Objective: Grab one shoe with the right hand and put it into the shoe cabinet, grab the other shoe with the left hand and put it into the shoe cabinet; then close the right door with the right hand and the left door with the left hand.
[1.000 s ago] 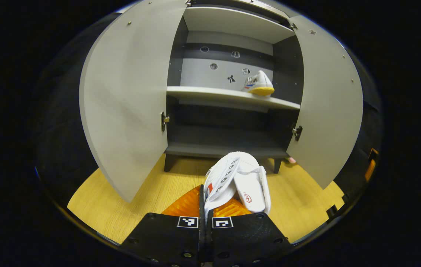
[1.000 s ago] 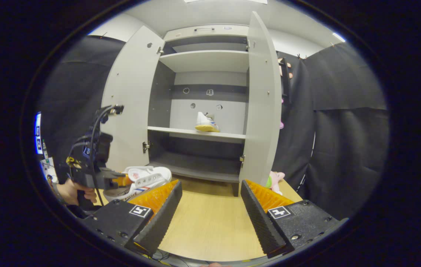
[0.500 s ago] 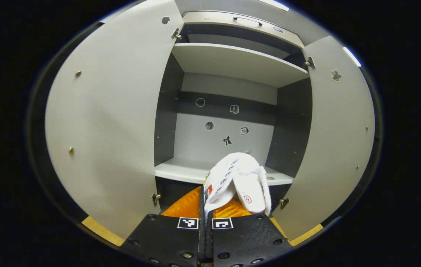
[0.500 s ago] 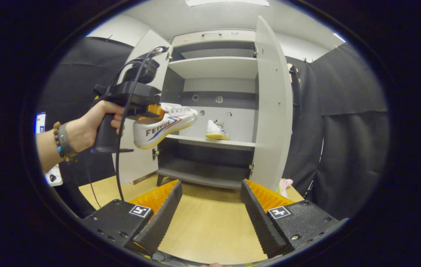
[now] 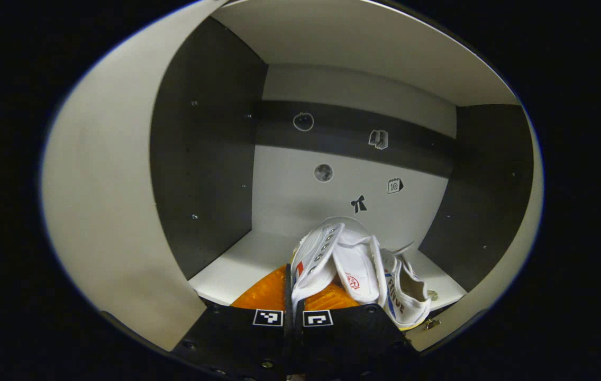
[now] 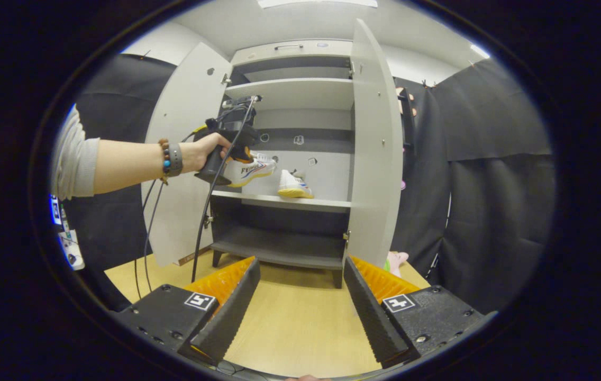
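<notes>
Left jaws clamp a shoe inside the cabinet.

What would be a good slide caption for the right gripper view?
Left gripper carries a white sneaker into the open grey shoe cabinet, beside its shelved mate.

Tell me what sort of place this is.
Probably a staged recording booth rather than a home: black cloth walls surround a grey shoe cabinet standing on a wooden platform, and a person's hand carries a cabled claw holding a shoe.
</notes>
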`<state>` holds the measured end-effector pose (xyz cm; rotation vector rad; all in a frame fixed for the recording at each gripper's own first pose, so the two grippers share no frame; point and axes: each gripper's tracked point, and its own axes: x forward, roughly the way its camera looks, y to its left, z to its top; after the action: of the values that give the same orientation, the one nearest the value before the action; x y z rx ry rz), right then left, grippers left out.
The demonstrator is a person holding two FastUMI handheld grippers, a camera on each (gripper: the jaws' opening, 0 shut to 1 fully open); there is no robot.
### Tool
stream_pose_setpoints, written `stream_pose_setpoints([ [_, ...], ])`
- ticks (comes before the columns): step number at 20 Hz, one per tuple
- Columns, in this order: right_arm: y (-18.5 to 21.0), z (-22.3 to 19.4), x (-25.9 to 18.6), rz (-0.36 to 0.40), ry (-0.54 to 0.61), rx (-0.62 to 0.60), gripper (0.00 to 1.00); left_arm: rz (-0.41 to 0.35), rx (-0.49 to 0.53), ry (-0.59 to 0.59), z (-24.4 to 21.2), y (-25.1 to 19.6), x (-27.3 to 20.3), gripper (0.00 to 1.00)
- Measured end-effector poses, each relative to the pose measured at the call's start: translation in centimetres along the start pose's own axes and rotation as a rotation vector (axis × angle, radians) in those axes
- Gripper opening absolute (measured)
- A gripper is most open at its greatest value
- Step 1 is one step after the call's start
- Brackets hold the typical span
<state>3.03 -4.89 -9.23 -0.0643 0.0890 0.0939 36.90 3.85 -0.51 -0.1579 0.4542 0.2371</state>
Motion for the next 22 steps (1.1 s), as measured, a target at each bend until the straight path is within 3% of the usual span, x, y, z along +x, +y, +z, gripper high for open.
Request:
stream_pose_setpoints([
  [5, -1.5, -0.8, 0.7, -0.049, 0.031, 0.006, 1.0, 0.047, 0.034, 0.096, -1.2, 0.0, 5.6, 0.0],
  [11, -2.7, -1.4, 1.6, -0.077, 0.049, 0.017, 1.0, 0.035, -0.019, 0.246, -3.6, -0.1, 8.2, 0.0],
  [13, -2.9, -1.5, 2.0, -0.076, 0.053, 0.025, 1.0, -0.015, -0.038, 0.254, -3.7, -0.9, 8.2, 0.0],
  [14, -2.9, -1.6, 2.2, -0.071, 0.055, 0.029, 1.0, -0.013, -0.034, 0.234, -3.2, -0.7, 8.0, 0.02],
  [15, -2.8, -1.6, 2.4, -0.067, 0.055, 0.033, 1.0, -0.025, -0.033, 0.237, -3.1, -0.8, 7.8, 0.21],
  [16, -2.7, -1.7, 2.6, -0.064, 0.058, 0.034, 1.0, -0.036, -0.018, 0.236, -3.0, -0.8, 6.9, 0.11],
  [17, -2.6, -1.8, 2.8, -0.059, 0.06, 0.034, 1.0, -0.048, 0.002, 0.222, -3.1, -0.8, 6.9, 0.3],
  [18, -2.4, -1.8, 2.8, -0.053, 0.058, 0.034, 1.0, -0.05, 0.025, 0.2, -2.9, -0.6, 6.5, 0.37],
  [20, -1.7, -1.6, 2.9, -0.032, 0.051, 0.036, 1.0, -0.072, 0.044, 0.155, -2.2, -0.6, 5.0, 0.43],
  [22, -1.1, -1.4, 3.0, -0.016, 0.046, 0.029, 1.0, -0.089, 0.029, 0.106, -1.5, -0.2, 3.3, 0.43],
])
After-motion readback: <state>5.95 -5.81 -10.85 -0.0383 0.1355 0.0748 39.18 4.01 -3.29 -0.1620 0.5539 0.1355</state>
